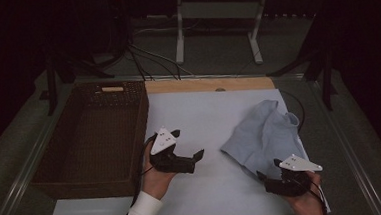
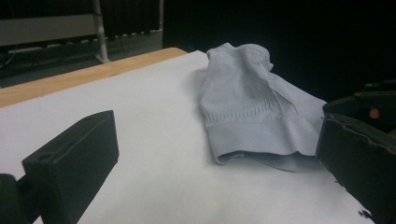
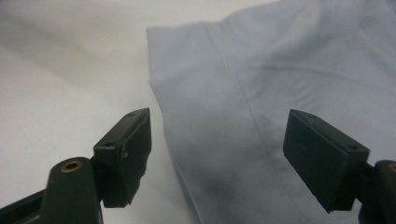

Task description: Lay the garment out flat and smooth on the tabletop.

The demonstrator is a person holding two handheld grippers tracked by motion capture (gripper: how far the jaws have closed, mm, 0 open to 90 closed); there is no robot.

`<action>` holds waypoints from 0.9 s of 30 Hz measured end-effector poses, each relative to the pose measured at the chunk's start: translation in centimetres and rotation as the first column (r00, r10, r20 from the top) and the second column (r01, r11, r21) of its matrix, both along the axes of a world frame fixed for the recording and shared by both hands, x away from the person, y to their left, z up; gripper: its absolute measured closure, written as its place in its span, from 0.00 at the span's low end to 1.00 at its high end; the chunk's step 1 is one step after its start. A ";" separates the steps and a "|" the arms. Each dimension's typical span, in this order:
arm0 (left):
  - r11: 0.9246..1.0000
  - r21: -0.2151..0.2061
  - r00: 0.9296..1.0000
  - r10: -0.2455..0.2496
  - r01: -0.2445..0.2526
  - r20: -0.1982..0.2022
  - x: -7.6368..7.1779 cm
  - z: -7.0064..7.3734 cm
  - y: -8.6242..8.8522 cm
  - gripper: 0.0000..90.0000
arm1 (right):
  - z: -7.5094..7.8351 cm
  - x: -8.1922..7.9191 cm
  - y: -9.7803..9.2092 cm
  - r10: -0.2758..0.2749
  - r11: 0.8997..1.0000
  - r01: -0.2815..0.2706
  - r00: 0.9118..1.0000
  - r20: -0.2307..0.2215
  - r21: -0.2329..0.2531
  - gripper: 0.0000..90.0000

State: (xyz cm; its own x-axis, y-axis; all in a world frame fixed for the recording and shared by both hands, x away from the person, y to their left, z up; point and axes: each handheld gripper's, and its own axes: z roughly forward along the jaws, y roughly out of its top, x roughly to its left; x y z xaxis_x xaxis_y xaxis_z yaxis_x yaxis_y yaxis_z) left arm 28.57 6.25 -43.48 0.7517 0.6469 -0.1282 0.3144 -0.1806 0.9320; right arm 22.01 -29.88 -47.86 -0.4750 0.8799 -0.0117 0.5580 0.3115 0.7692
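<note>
**Two open grippers, one crumpled cloth**

At the left of the high view sits a dark woven basket [image 1: 92,136], its right wall running along the edge of the white table sheet [image 1: 199,122]. Just beside that wall, in the lower middle of the frame, the left gripper [image 1: 194,160] is held in a hand with a white sleeve [image 1: 140,213] — its jaws point right across the bare sheet and stand released, wide apart, with nothing between them.

Right of centre lies the pale blue cloth [image 1: 262,133], rumpled, reaching toward the right edge of the sheet. In the left gripper view it rests in the upper right [image 2: 252,112], a ribbed hem facing the camera.

At the lower right the right gripper [image 1: 265,178] hovers at the cloth's near edge. Its own view shows the jaws spread wide — the cloth [image 3: 261,116] lies between and beyond them, not pinched.
</note>
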 end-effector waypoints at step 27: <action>0.989 0.140 0.995 -0.027 0.041 -0.096 2.9 -5.2 -6.0 0.18 | -2.1 -1.7 -3.0 -0.050 0.996 0.043 0.994 -0.094 -0.078 0.29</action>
